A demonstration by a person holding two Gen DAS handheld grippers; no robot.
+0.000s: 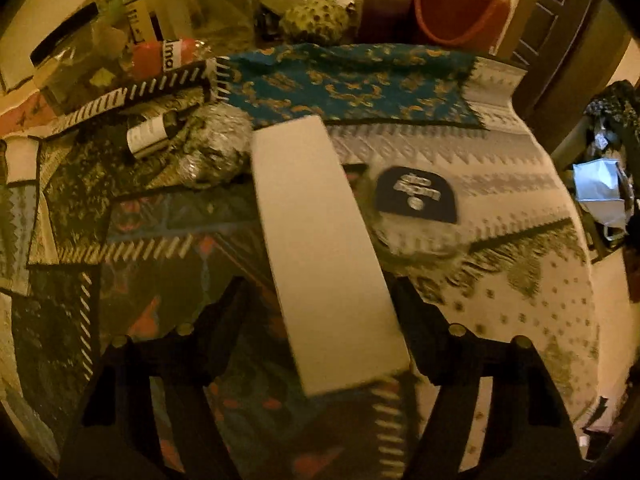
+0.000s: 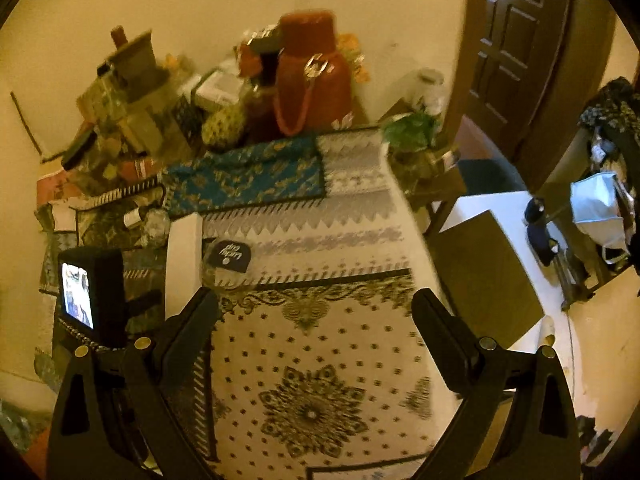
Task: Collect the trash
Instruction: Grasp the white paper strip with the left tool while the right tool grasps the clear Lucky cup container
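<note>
Now a white box [image 1: 320,248] is gripped by the left claw [image 1: 320,304]; the right claw [image 2: 316,304] is spread wide. A plastic cup [image 1: 412,216], mid-frame, is still uncollected.

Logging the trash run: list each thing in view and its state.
Left tongs: closed on the white box.
White box: held lengthwise, tilted above the table.
Right tongs: open, empty.
Plastic cup: lying on its side on the tablecloth.
Small bottle: lying down.
</note>
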